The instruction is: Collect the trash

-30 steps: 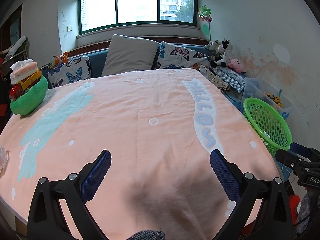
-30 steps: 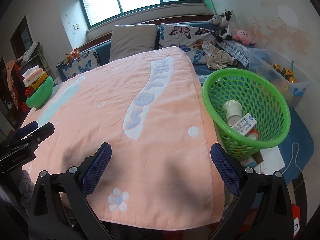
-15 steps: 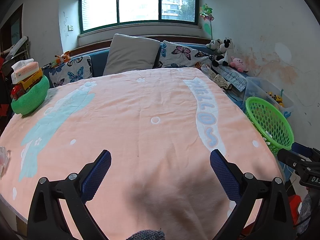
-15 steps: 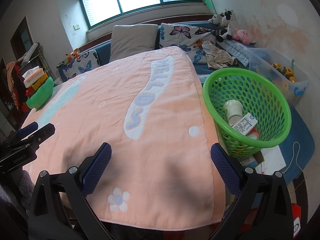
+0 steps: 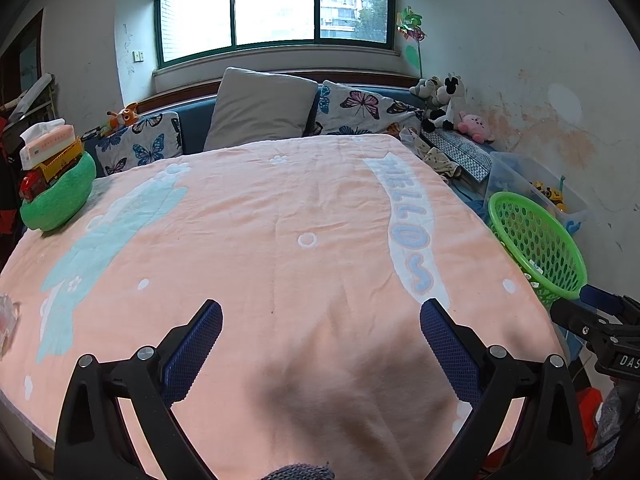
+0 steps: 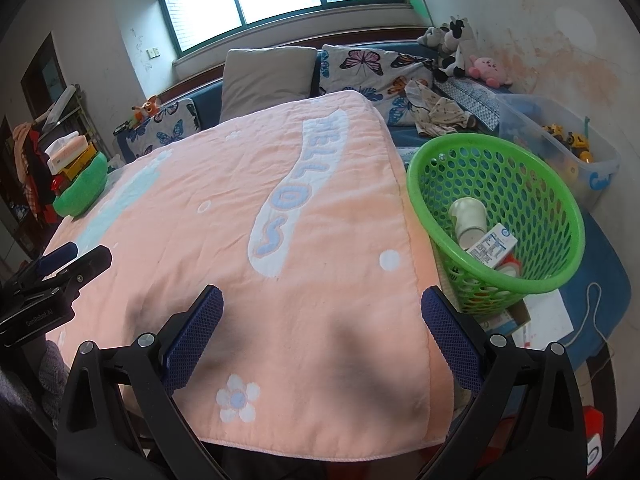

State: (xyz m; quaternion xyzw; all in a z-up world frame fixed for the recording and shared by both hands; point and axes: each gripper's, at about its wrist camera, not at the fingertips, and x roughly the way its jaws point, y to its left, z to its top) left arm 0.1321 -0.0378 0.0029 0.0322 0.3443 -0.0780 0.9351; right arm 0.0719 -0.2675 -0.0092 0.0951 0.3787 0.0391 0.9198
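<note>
Pink blanket (image 5: 280, 248) lies bare under both wide-open, empty claws, left (image 5: 320, 320) and right (image 6: 322, 304), while the basket (image 6: 560, 216) half-hides its trash (image 6: 490, 246).

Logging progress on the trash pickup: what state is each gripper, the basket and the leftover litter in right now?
Left gripper: open, empty.
Right gripper: open, empty.
Green perforated plastic basket: upright beside the table, holding a white paper cup and a small carton.
Clear crumpled wrapper: lying on the pink blanket's left edge.
</note>
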